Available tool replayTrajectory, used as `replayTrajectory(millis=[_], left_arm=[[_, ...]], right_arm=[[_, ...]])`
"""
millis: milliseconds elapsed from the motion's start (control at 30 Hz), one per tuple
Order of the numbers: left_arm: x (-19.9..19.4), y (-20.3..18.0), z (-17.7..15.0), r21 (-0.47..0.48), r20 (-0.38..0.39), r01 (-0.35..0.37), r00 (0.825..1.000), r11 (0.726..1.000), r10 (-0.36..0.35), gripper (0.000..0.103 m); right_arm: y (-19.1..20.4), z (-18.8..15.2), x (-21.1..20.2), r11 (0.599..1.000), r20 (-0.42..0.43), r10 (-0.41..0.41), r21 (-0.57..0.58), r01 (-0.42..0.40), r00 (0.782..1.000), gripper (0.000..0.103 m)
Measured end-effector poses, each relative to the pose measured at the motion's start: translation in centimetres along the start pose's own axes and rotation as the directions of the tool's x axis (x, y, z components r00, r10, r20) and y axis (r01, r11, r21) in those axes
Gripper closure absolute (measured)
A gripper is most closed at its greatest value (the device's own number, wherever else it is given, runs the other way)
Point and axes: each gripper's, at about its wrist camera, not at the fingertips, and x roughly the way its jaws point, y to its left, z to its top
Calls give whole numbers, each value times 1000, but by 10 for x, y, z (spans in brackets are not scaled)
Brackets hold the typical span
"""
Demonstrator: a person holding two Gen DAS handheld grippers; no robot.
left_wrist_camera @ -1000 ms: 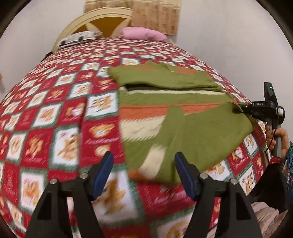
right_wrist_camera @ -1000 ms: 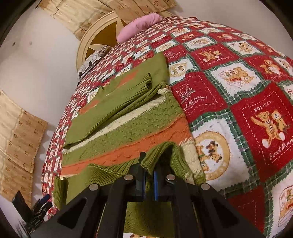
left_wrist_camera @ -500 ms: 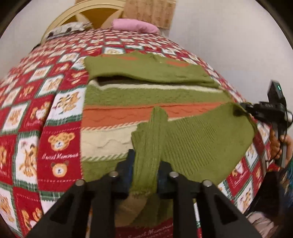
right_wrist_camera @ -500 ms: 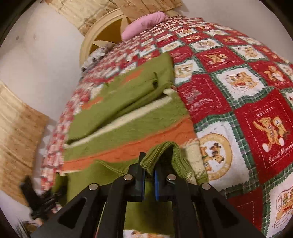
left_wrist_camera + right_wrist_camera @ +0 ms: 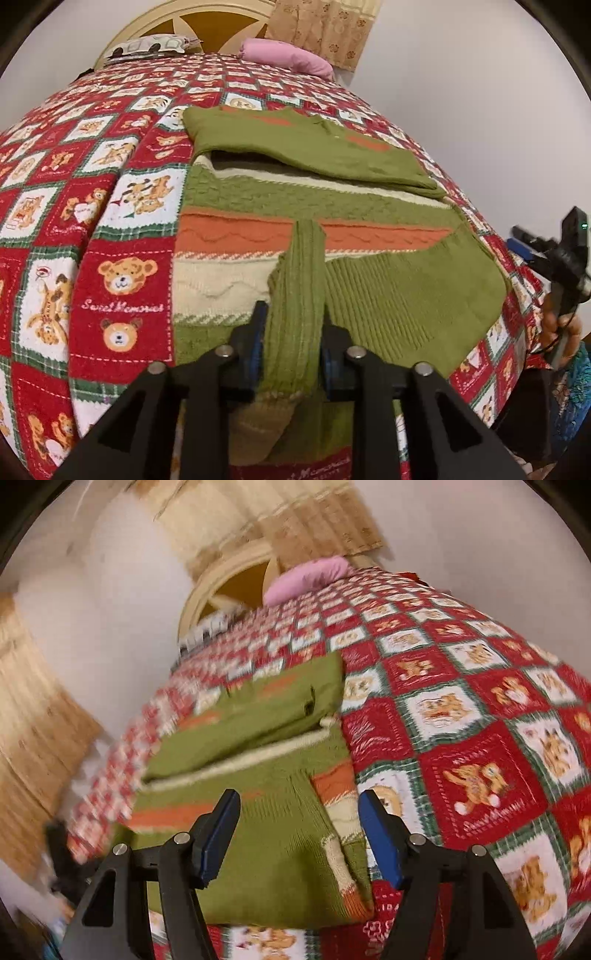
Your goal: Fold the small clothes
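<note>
A small green knit sweater (image 5: 314, 206) with orange and cream stripes lies partly folded on the bed; it also shows in the right wrist view (image 5: 258, 782). My left gripper (image 5: 291, 343) is shut on the sweater's green ribbed sleeve cuff (image 5: 299, 295) near the front edge. My right gripper (image 5: 299, 834) is open and empty just above the folded-over near part of the sweater. The right gripper also shows at the right edge of the left wrist view (image 5: 561, 258), held by a hand.
The bed has a red, green and white teddy-bear quilt (image 5: 110, 229). A pink pillow (image 5: 284, 57) and a patterned pillow (image 5: 147, 46) lie by the yellow headboard (image 5: 207, 22). Beige curtains (image 5: 48, 716) hang on the walls.
My left gripper closed on the sleeve cuff and holds it. My right gripper let go of the sweater's green fold, opened and drew back; its view swung.
</note>
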Motion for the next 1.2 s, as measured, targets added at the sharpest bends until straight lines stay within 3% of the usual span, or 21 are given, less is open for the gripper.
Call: replayTrajectory(millis=[67,133,267,300,333,367,400,433,500,667,800,933,1200], left_arm=[[0,-3,0,6,4,14,1000,1000,-14,56],[1,-9,0,36,0,-4,1000,999,4,51],[5,-16,0,82,0,-47,999,996,47,48],[4,-15,1,76,2,-42,999,996,42,49],[4,-13,1,67,2,-34,999,997,34,52],[2,-10,2,54,6,-31,1000,998,31,66],[2,-8,2,47,6,-32,999,998,32,77],[2,-3,4,29,-3,-33,999,999,33,88],[1,3,4,-15,-6,-9,1000,1000,9,89],[-7,0,8,-11,11,-55,998,998,55,93],[-21,-1,23,-16,57,-41,998,999,41,93],[-22,-1,42,-28,93,-44,995,999,46,93],[-7,9,74,-64,93,-59,994,996,65,93]], right_arm=[[15,-3,17,994,-27,-42,-101,39,999,36],[26,-5,33,976,-32,-102,-197,94,994,36],[38,-12,64,948,-84,-127,-302,96,988,36],[40,-17,74,934,-114,-165,-339,118,980,40],[43,-22,76,916,-104,-202,-372,151,974,43],[47,-26,76,897,-83,-220,-408,168,972,52],[48,-28,72,893,-76,-219,-418,168,973,72],[49,-28,70,892,-81,-220,-419,167,972,80],[50,-28,64,894,-81,-220,-415,168,972,90],[50,-23,37,935,-36,-185,-315,164,982,92],[59,-7,14,954,26,-149,-259,151,988,92],[68,6,3,953,77,-153,-251,168,985,92],[75,28,12,942,128,-192,-253,219,973,92]])
